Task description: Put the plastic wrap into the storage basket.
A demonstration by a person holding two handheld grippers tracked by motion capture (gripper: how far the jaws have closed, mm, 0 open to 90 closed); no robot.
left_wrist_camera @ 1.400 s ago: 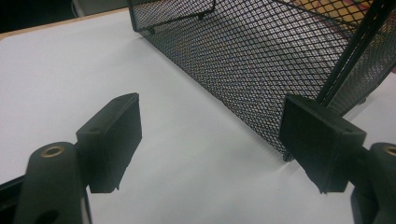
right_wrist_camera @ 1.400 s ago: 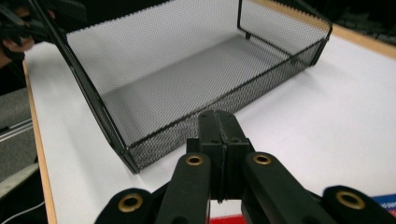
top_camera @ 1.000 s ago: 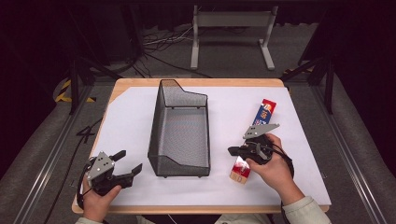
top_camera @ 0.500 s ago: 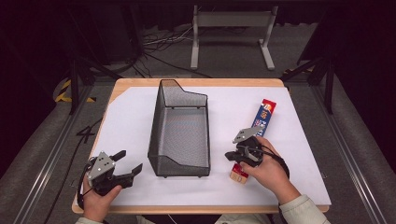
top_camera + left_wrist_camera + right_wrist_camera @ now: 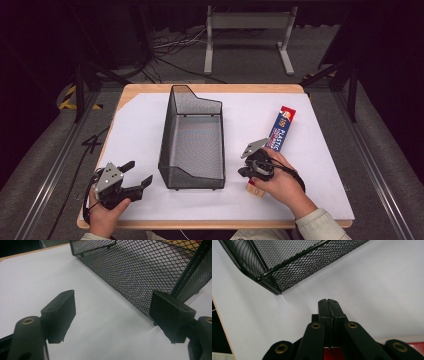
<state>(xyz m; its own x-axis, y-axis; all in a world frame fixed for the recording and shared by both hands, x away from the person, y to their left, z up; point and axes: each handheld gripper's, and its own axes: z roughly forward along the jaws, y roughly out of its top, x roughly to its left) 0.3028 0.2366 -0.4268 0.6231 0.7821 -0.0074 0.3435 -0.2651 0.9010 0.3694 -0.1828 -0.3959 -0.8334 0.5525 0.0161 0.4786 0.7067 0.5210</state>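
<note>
Down at the near edge of the table (image 5: 150, 90), the left gripper (image 5: 134, 176) sits low in the person's hand with its jaws spread wide and nothing between them; in the left gripper view those open jaws frame white paper and the basket's mesh side just ahead. Over to the right, the right gripper (image 5: 243, 170) is above the near end of the long box (image 5: 280, 131), its jaws pressed flat together, gripping nothing. A strip of the box's red shows below the jaws in the right gripper view. The box lies flat on the white sheet, right of the basket and apart from it. The black wire basket (image 5: 192, 137) stands mid-table, running away towards the far edge.
</note>
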